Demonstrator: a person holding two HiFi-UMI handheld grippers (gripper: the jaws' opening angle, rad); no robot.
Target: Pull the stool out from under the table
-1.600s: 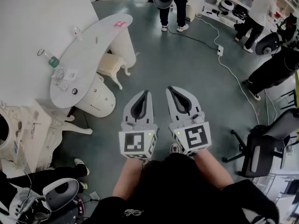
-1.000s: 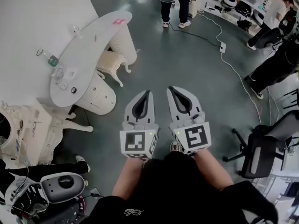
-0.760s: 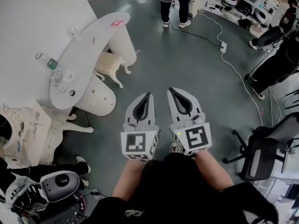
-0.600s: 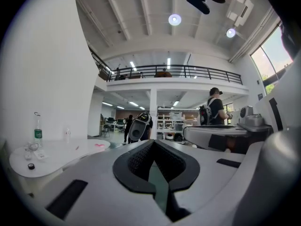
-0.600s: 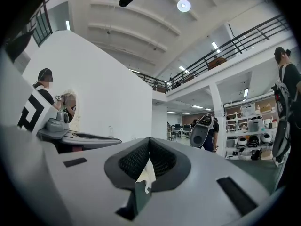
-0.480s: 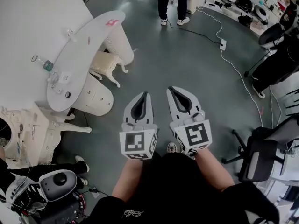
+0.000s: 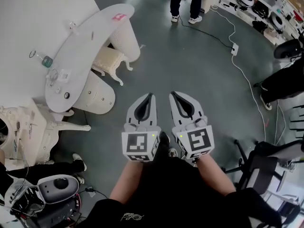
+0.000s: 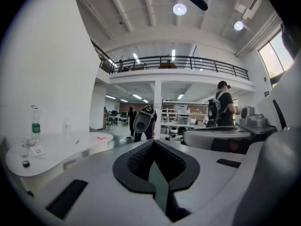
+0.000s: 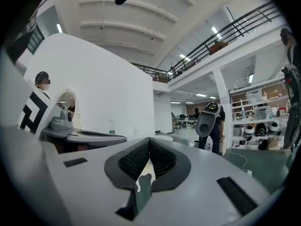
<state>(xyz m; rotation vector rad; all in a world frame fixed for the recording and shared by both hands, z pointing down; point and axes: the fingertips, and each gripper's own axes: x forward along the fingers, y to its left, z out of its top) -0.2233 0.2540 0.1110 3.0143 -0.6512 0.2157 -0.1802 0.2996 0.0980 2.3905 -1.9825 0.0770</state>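
Head view: the left gripper (image 7: pixel 150 97) and right gripper (image 7: pixel 173 95) are held side by side above the grey floor (image 7: pixel 190 65), each with its jaws pressed together and nothing between them. The stool (image 7: pixel 108 61), cream with carved legs, stands partly tucked beneath the curved white table (image 7: pixel 90 34), well apart from both grippers and ahead of them to the left. A bottle (image 7: pixel 40 59) stands near the table's far edge. A white cable (image 7: pixel 247 84) runs across the floor at right, and a person (image 7: pixel 189 1) stands at the top of the frame.

Left gripper view: the left gripper (image 8: pixel 153 144) shows its jaws clenched and empty. The tabletop (image 8: pixel 56 147) and bottle (image 8: pixel 35 124) appear at left. This view adds a mezzanine railing (image 8: pixel 188 62) and a person with a backpack (image 8: pixel 221 109), neither seen from the head. The stool does not show here.

Right gripper view: the right gripper (image 9: pixel 149 141) is likewise closed on nothing, and shelving (image 9: pixel 261 112) shows at right.

Compared with the head view half a second earlier, the table and stool sit slightly higher in the frame, the standing person lies further right, and both grippers keep the same closed, side-by-side pose.
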